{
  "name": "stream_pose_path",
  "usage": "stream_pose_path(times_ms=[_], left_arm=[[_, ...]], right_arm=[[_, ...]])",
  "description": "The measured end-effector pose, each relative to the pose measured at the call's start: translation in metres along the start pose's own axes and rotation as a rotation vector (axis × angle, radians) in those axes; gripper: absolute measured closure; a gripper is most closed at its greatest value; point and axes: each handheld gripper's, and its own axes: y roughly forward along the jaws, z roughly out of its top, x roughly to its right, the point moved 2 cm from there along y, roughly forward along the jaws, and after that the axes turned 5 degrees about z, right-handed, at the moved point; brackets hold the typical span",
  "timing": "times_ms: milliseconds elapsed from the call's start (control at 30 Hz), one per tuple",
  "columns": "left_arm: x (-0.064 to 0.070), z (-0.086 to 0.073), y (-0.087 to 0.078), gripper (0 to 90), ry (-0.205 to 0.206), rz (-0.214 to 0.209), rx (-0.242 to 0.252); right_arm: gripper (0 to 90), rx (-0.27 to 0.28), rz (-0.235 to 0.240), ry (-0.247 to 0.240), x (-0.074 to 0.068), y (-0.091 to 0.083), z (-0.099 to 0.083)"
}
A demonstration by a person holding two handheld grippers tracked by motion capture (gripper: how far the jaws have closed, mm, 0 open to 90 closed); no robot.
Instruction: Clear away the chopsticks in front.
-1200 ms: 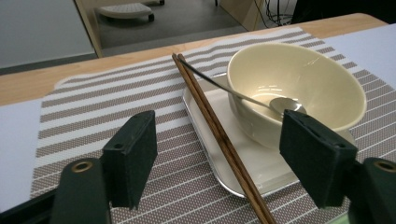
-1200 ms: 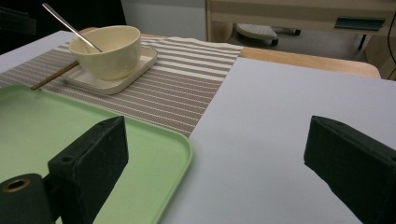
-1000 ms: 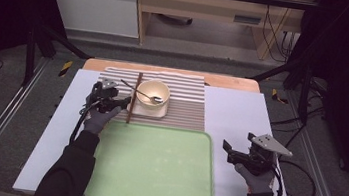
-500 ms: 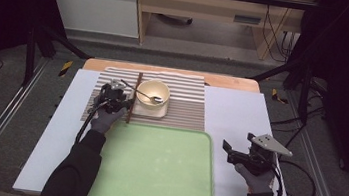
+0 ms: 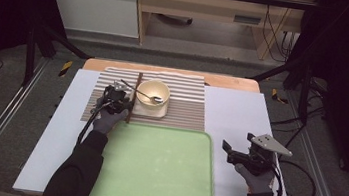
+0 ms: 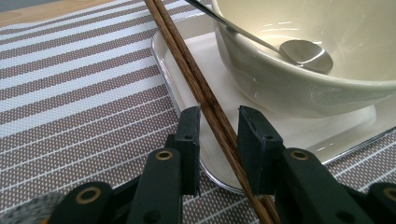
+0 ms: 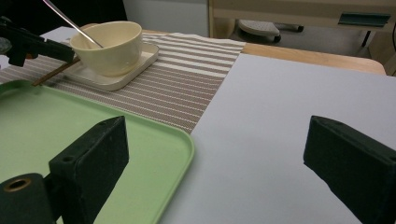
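Note:
A pair of dark wooden chopsticks [image 5: 135, 95] [image 6: 187, 60] lies on the striped mat [image 5: 187, 104], leaning over the rim of a square white plate [image 5: 158, 114] [image 6: 196, 79]. On that plate stands a cream bowl [image 5: 153, 94] [image 6: 303, 70] with a metal spoon [image 5: 138, 92] [image 6: 306, 53] in it. My left gripper [image 5: 126, 103] [image 6: 218, 126] straddles the chopsticks low over the mat, jaws narrowly open with thin gaps on both sides. My right gripper [image 5: 236, 145] [image 7: 215, 154] hovers wide open and empty over the white board, right of the green tray [image 5: 154, 166] [image 7: 46, 126].
The green tray lies bare at the front centre. The white board [image 5: 241, 111] extends right of the mat. A wooden table edge [image 5: 225, 81] runs along the back. In the right gripper view the bowl [image 7: 109, 44] and left gripper [image 7: 28, 44] stand far left.
My left gripper has moved right across the mat to the chopsticks and now has its jaws around them. The right gripper has stayed where it was.

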Motion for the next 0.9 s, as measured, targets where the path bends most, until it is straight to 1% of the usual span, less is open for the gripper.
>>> stream_pose_path(times_ms=[33, 67, 100, 167, 200, 233, 300, 333, 467, 500, 533, 567, 600, 700, 867, 900], left_arm=[[0.0000, 0.0001, 0.0004, 69.0, -0.006, 0.003, 0.005], [-0.0006, 0.0000, -0.0001, 69.0, -0.003, 0.005, 0.001], [-0.0007, -0.0001, 0.0000, 69.0, -0.012, 0.003, 0.006], [-0.0010, -0.0001, -0.0002, 69.6, -0.012, 0.001, 0.004], [-0.0019, -0.0001, -0.0009, 70.0, -0.003, -0.001, 0.001], [-0.0021, 0.0003, -0.0016, 72.8, -0.020, -0.012, 0.011], [-0.0020, 0.0003, -0.0017, 73.9, -0.015, -0.008, 0.007], [-0.0021, 0.0001, -0.0017, 74.8, -0.003, -0.008, -0.003], [-0.0004, -0.0009, 0.0009, 76.2, -0.019, -0.015, -0.002], [-0.0008, -0.0011, 0.0009, 77.0, -0.008, -0.016, -0.011], [-0.0002, -0.0011, 0.0015, 77.0, -0.013, -0.018, -0.009], [-0.0004, -0.0013, 0.0017, 77.5, -0.003, -0.020, -0.015], [0.0005, -0.0014, 0.0025, 77.6, -0.015, -0.021, -0.009], [0.0006, -0.0021, 0.0034, 80.1, -0.017, -0.023, -0.013], [0.0005, -0.0021, 0.0029, 81.6, -0.018, -0.019, -0.014], [0.0007, -0.0020, 0.0027, 82.4, -0.023, -0.018, -0.011]], right_arm=[[6.8, -0.001, 0.000, 0.001, 0.0001, 0.0000, -0.0001], [6.8, -0.001, 0.000, 0.001, 0.0002, 0.0000, -0.0001], [6.9, -0.002, 0.000, 0.000, 0.0002, 0.0000, -0.0001], [6.9, -0.002, 0.000, 0.000, 0.0001, 0.0000, -0.0001], [6.8, -0.004, 0.000, -0.002, 0.0003, 0.0001, -0.0002], [6.9, -0.005, -0.001, -0.002, 0.0004, 0.0002, -0.0003], [6.9, -0.006, -0.001, -0.003, 0.0006, 0.0003, -0.0004], [6.9, -0.007, -0.001, -0.003, 0.0005, 0.0004, -0.0004], [7.0, -0.009, -0.001, -0.005, 0.0003, 0.0004, -0.0004], [7.0, -0.007, 0.000, -0.003, 0.0004, 0.0003, -0.0003], [7.0, -0.007, 0.000, -0.003, 0.0004, 0.0003, -0.0003], [7.0, -0.007, -0.001, -0.003, 0.0005, 0.0003, -0.0003], [7.0, -0.006, -0.001, 0.000, 0.0007, 0.0002, -0.0002], [7.0, -0.008, 0.001, -0.003, 0.0003, 0.0004, -0.0003], [7.1, -0.009, 0.001, -0.001, 0.0004, 0.0005, -0.0004], [7.1, -0.008, 0.001, -0.002, 0.0004, 0.0005, -0.0004]])
